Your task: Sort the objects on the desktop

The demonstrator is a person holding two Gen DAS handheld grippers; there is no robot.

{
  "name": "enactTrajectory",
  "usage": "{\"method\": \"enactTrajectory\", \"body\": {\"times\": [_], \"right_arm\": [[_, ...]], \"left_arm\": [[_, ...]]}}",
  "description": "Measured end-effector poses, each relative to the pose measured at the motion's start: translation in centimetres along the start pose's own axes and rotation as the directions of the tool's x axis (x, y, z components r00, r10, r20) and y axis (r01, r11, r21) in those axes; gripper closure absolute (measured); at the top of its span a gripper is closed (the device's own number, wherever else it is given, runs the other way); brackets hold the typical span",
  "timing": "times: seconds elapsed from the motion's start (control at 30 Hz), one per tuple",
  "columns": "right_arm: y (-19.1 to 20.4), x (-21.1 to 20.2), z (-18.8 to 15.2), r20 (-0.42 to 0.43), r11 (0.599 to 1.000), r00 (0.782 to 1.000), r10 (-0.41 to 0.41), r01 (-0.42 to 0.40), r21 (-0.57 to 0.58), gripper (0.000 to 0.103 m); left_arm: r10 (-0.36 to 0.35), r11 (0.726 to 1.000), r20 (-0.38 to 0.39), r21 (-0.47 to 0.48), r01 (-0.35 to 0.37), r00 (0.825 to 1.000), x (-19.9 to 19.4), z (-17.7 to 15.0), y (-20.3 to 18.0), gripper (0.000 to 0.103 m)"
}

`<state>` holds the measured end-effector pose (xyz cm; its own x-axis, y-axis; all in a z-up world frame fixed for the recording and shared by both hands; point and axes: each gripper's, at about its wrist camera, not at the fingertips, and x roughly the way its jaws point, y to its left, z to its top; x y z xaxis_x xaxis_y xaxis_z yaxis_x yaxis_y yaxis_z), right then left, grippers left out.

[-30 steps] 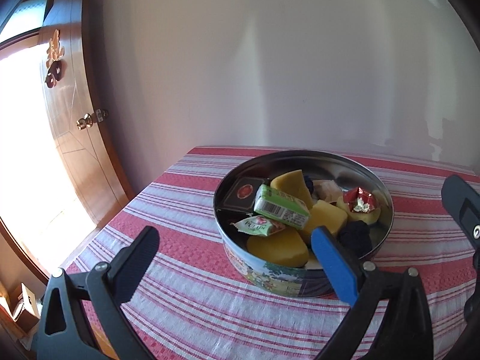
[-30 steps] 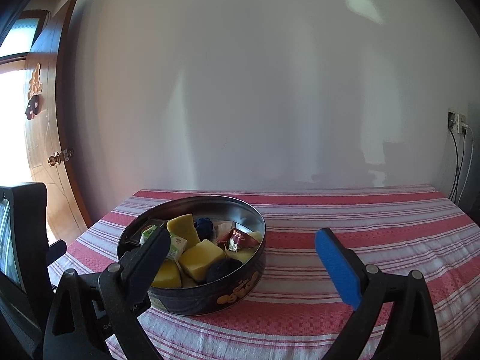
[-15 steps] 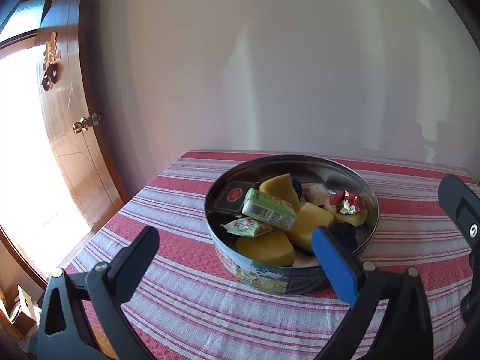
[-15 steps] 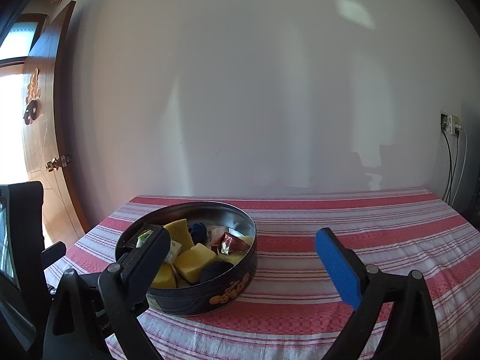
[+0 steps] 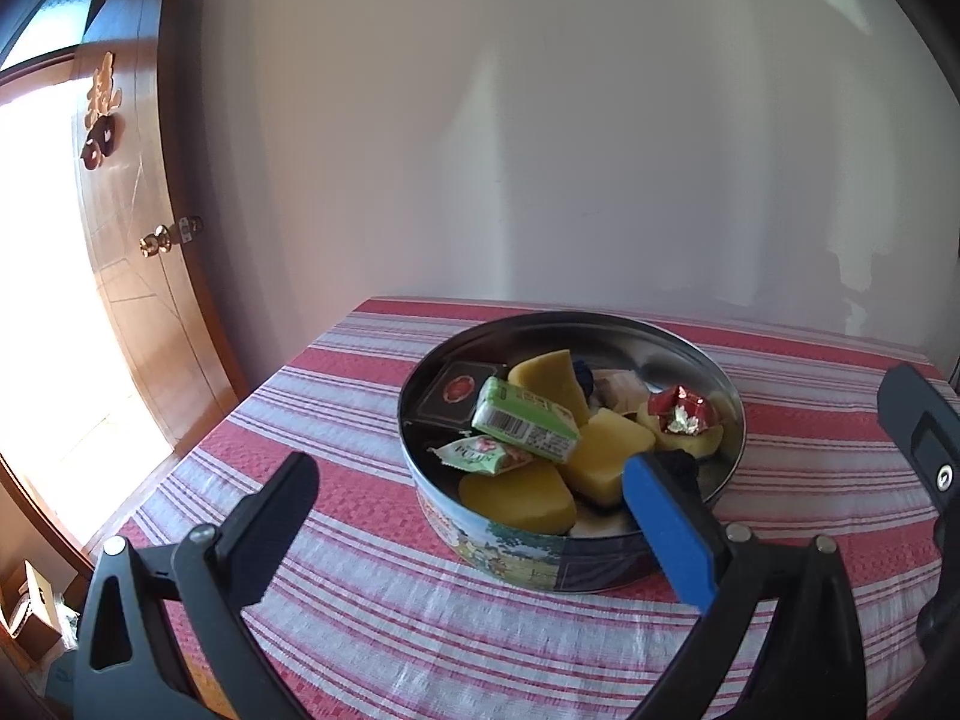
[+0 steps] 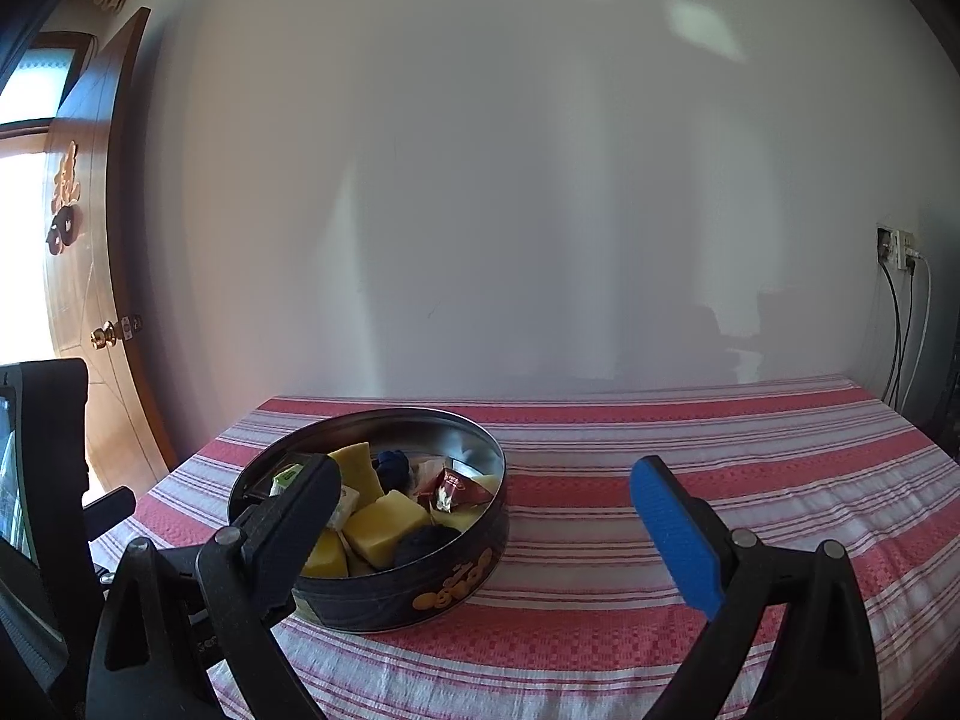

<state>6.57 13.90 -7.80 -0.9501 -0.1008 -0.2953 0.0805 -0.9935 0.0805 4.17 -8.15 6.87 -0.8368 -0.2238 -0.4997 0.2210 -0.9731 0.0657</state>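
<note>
Both tongs spread empty, left tongs (image 5: 468,483) facing tin (image 5: 528,564), wall socket (image 6: 898,247) only in right view

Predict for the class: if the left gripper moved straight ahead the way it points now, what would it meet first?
Probably the round tin: its near wall lies ahead between the left gripper's open fingers. Depth is uncertain.

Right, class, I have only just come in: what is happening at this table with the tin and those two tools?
A person holds a pair of tongs in each hand above a striped tablecloth. Both the left tongs and the right tongs are open and hold nothing. A round tin stands on the cloth, filled with yellow blocks, a green carton and wrapped sweets. Nothing else lies on the cloth in view.
</note>
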Motion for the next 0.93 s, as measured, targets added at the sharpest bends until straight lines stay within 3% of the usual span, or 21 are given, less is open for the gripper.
{"method": "enactTrajectory", "body": {"times": [0.33,0.93], "right_arm": [[-0.35,-0.05,0.03,0.002,1.000,1.000,0.011,-0.011,0.001,0.004],[-0.70,0.39,-0.12,-0.012,1.000,1.000,0.018,-0.018,-0.002,0.004]], "left_arm": [[-0.042,0.999,-0.012,-0.012,0.042,0.999,0.03,0.05,-0.22,0.000],[-0.021,1.000,-0.009,-0.008,0.021,1.000,0.41,0.37,-0.25,0.000]]}}
